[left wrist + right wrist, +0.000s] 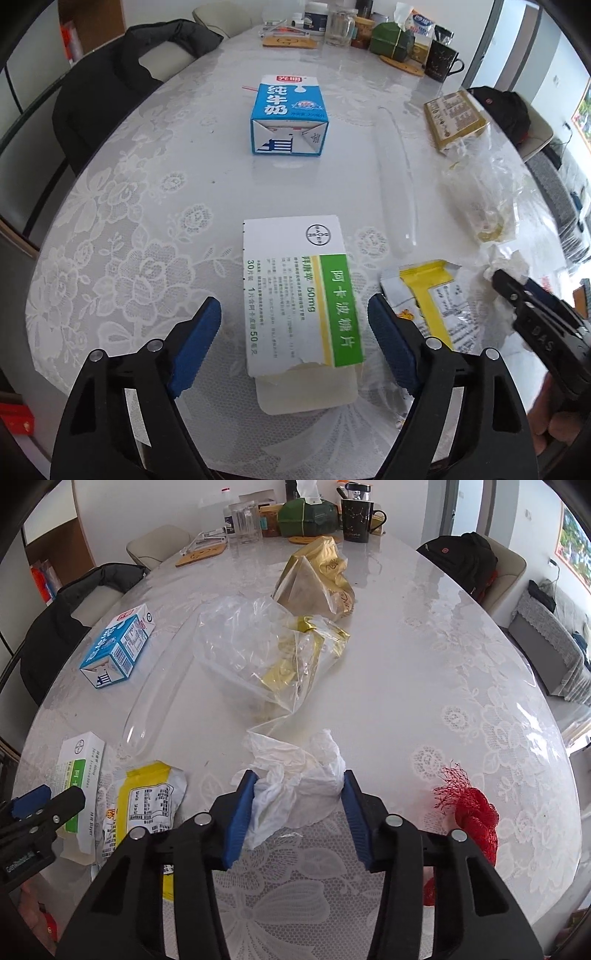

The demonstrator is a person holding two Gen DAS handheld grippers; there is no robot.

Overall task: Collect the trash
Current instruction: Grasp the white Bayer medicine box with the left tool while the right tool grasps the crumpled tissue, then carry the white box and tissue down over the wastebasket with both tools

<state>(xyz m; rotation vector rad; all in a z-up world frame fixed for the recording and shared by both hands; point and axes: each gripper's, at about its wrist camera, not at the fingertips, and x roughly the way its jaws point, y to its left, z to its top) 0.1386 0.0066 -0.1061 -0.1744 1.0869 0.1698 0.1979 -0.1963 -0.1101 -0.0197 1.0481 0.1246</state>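
A torn white and green medicine box (295, 288) lies flat on the lace-covered table (147, 192). My left gripper (291, 314) stands open astride it, blue pads a little off each long side. A crumpled white tissue (295, 775) sits between the pads of my right gripper (298, 786), which touch it on both sides. A yellow snack wrapper (147, 797) lies between the box and the tissue. Farther off are a blue milk carton (288, 114), a clear plastic bag (258, 646), a gold bag (317, 579) and a red net (472, 812).
A long clear plastic tube (395, 177) lies between the carton and the bag. Jars, a green tissue box (306, 517) and a black mug (356, 517) crowd the far end of the table. Chairs with a dark jacket (110, 92) and a backpack (465, 557) stand around it.
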